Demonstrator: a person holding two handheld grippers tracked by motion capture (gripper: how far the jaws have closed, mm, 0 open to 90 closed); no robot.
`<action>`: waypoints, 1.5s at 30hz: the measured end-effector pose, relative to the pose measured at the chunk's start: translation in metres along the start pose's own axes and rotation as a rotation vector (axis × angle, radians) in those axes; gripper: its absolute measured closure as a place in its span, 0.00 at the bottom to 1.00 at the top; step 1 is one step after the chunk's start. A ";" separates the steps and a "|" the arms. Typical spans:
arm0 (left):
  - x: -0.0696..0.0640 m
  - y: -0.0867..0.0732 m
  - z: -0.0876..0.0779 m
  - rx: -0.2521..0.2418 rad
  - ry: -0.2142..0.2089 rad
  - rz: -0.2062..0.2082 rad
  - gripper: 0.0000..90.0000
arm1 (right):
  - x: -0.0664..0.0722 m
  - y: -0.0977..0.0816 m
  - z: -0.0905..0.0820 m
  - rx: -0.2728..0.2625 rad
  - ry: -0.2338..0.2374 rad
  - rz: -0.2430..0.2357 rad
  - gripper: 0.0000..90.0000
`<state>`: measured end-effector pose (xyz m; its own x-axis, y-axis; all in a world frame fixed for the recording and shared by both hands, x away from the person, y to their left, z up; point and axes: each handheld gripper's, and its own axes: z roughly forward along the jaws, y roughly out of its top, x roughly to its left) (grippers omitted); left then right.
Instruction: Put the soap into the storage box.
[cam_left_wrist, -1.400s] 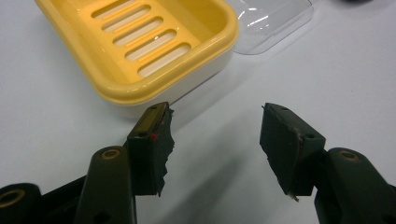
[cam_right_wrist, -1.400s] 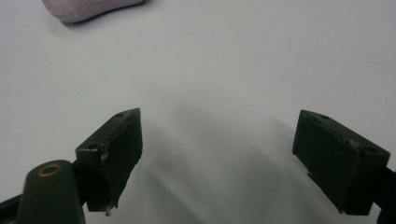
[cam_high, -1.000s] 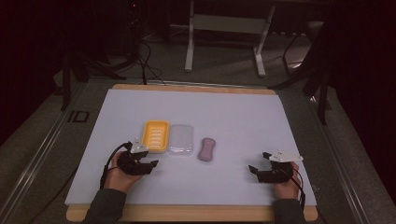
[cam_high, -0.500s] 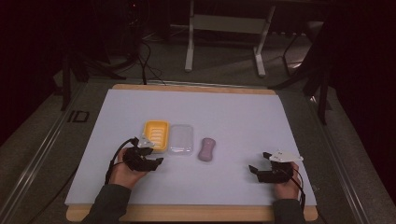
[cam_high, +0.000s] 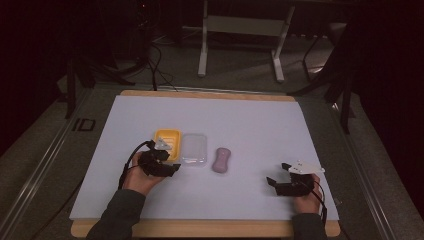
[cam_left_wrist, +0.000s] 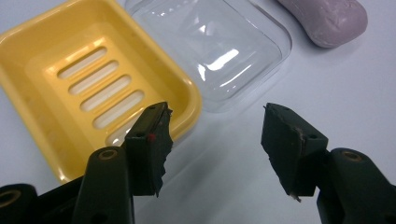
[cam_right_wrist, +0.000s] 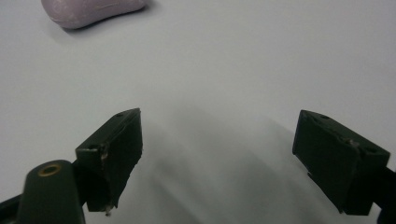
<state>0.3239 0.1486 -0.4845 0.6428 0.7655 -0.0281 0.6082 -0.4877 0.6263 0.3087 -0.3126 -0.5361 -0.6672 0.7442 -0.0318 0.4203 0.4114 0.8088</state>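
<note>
A yellow slotted soap dish (cam_high: 167, 138) lies mid-table, with a clear plastic lid (cam_high: 194, 148) touching its right side and a purple soap bar (cam_high: 221, 160) further right. My left gripper (cam_high: 171, 168) hovers at the dish's near edge. In the left gripper view it (cam_left_wrist: 217, 135) is open and holds nothing, with one jaw over the near corner of the yellow dish (cam_left_wrist: 70, 79); the clear lid (cam_left_wrist: 219, 51) and the soap (cam_left_wrist: 327, 21) lie beyond. My right gripper (cam_high: 278, 174) stands open near the front right, above bare mat (cam_right_wrist: 217, 149), with the soap (cam_right_wrist: 88, 11) far off.
A white mat (cam_high: 250, 120) covers the wooden table (cam_high: 200, 230). Around it are dark floor, cables and a metal stand's legs (cam_high: 240, 45) at the back. Wide room lies between the soap and the right gripper.
My left hand has moved a little right and away from the table's front, up to the yellow dish's near edge. The right hand has kept still.
</note>
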 end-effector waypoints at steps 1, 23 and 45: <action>-0.001 0.002 0.001 0.001 0.000 0.003 0.47 | 0.000 0.000 0.000 0.000 0.000 -0.001 0.17; -0.015 0.035 0.015 0.033 -0.022 0.069 0.47 | 0.000 0.000 0.000 0.000 -0.002 -0.005 0.17; -0.026 0.059 0.038 0.099 -0.036 0.128 0.45 | 0.000 0.000 -0.001 -0.001 -0.001 -0.007 0.18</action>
<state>0.3608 0.0836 -0.4760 0.7333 0.6797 0.0177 0.5619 -0.6205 0.5470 0.3082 -0.3127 -0.5359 -0.6697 0.7416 -0.0379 0.4150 0.4161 0.8091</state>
